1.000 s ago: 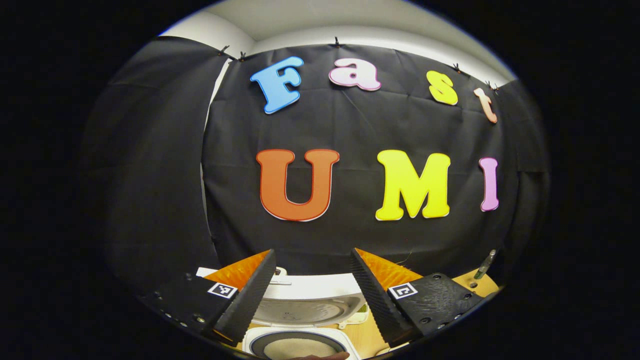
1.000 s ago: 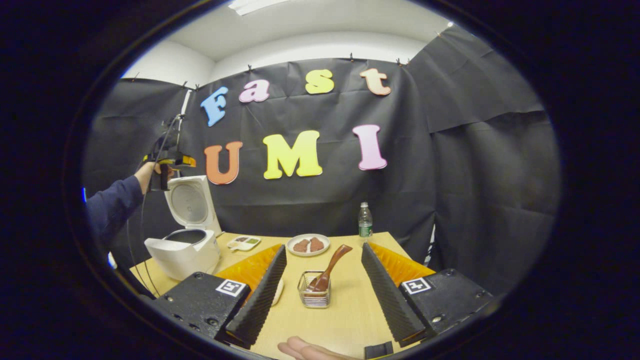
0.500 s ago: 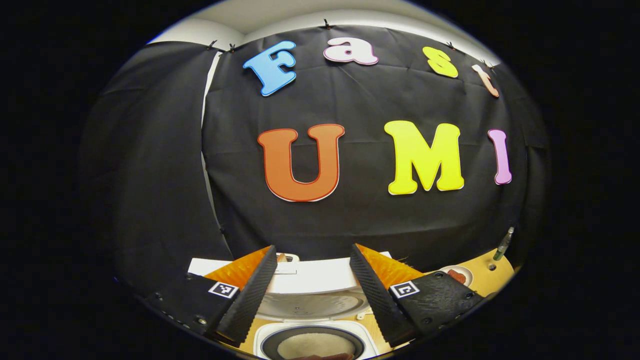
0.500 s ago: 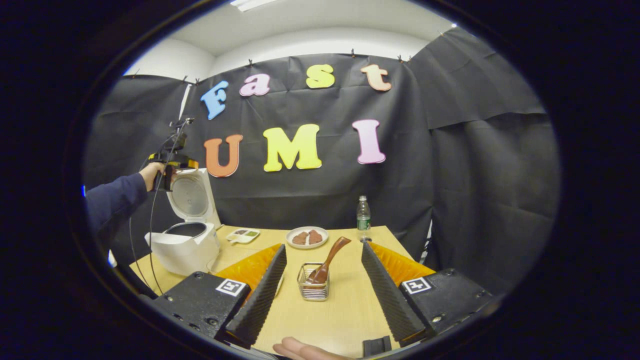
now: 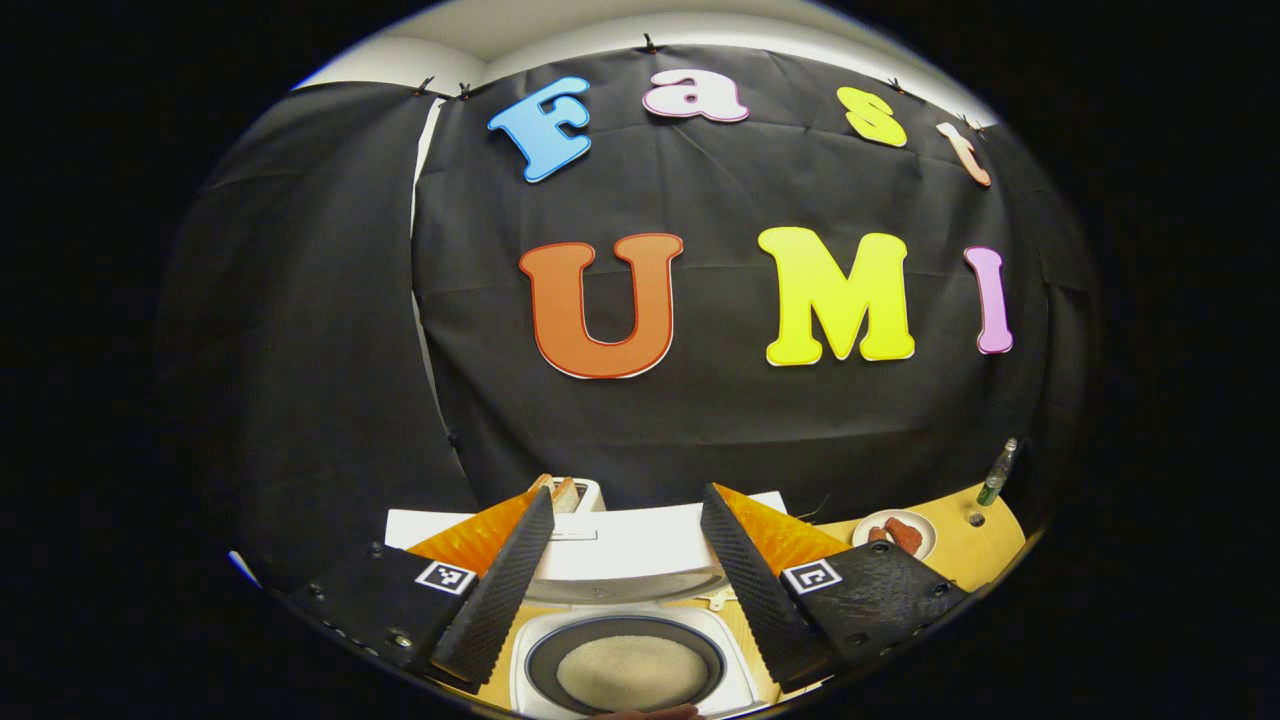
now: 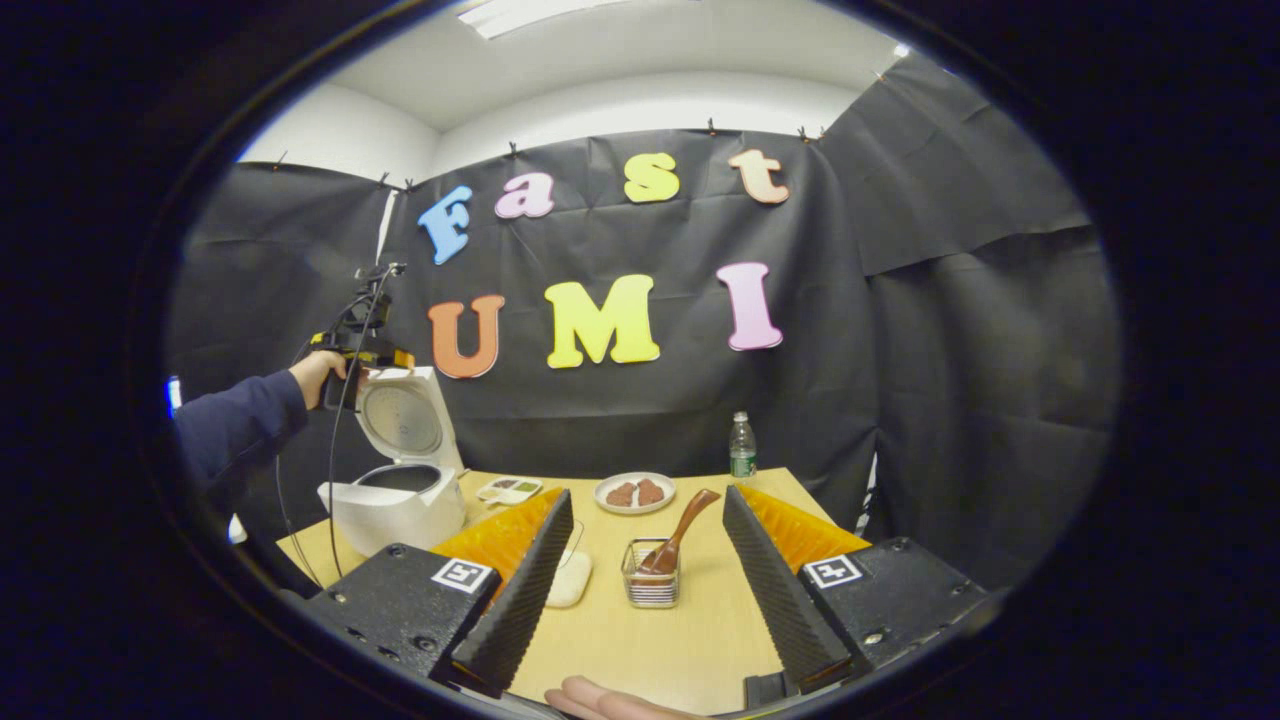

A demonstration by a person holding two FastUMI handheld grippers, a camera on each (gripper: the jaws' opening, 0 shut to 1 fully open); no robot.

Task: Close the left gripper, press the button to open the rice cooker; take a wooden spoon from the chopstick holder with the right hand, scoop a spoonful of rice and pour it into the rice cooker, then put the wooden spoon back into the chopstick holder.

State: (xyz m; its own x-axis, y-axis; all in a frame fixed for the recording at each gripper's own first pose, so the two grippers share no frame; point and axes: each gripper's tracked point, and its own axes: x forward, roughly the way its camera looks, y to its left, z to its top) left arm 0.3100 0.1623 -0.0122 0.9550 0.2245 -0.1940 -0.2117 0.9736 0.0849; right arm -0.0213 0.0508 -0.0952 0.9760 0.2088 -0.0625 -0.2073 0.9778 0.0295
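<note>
the right gripper (image 6: 640, 590) is hanging open and empty; the wooden spoon (image 6: 680, 530) is standing straight ahead in the chopstick holder (image 6: 651, 583) on the table (image 6: 640, 650), handle leaning up-right.

- Even indoor light falls from a bright white ceiling panel (image 6: 530, 14).
- Both views stay sharp at centre.
- Fisheye distortion bends the edges; shadows are soft.

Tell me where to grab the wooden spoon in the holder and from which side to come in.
Grip the wooden spoon on its upper handle, the part that leans up and right out of the chopstick holder. Its bowl end sits down inside the holder. Bring the open right gripper in from above, with a finger on each side of the handle.
</note>
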